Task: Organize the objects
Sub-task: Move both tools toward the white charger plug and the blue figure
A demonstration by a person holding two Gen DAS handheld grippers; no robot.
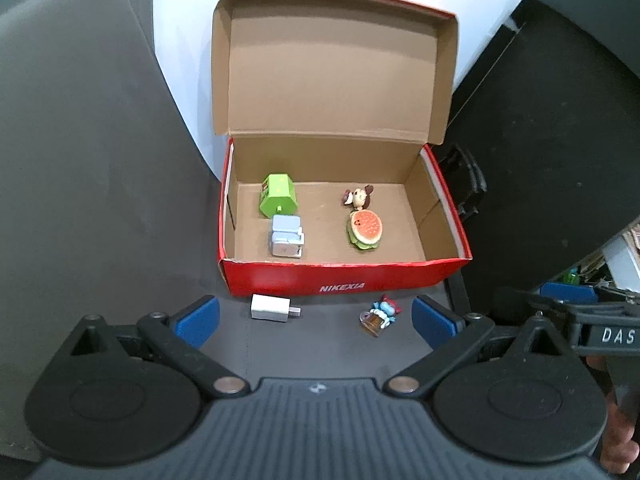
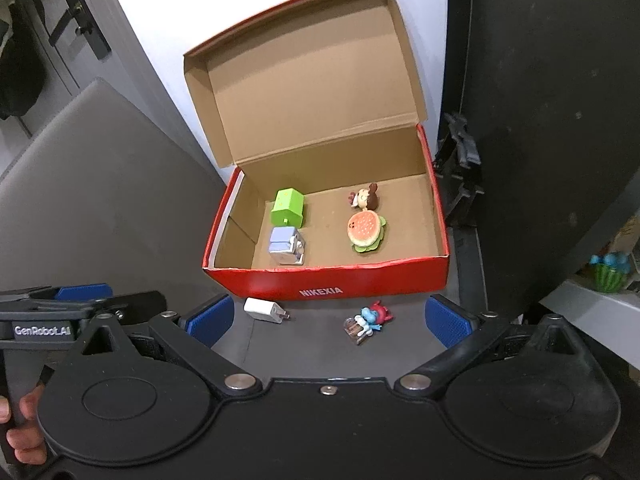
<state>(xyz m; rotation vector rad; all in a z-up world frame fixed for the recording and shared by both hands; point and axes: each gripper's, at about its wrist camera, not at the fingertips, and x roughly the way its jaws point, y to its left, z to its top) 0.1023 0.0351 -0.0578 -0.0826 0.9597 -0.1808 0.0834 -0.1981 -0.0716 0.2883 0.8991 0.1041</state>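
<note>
An open red shoebox (image 1: 344, 278) (image 2: 360, 280) stands ahead with its lid up. Inside lie a green charger (image 1: 278, 199) (image 2: 288, 207), a pale blue charger (image 1: 286, 236) (image 2: 286, 245), a mouse figure (image 1: 359, 197) (image 2: 365, 197) and a burger toy (image 1: 365, 229) (image 2: 366, 231). On the dark surface in front of the box lie a white charger (image 1: 271, 308) (image 2: 265, 310) and a blue-and-red figure (image 1: 380, 315) (image 2: 367, 322). My left gripper (image 1: 316, 320) is open and empty, behind both. My right gripper (image 2: 330, 320) is open and empty too.
A grey laptop-like lid (image 2: 92, 200) lies at the left. A black chair back (image 1: 560, 160) (image 2: 560, 120) with a black clip (image 2: 460, 184) stands at the right. A white wall (image 1: 192, 60) is behind the box. A shelf with a green toy (image 2: 608, 274) is far right.
</note>
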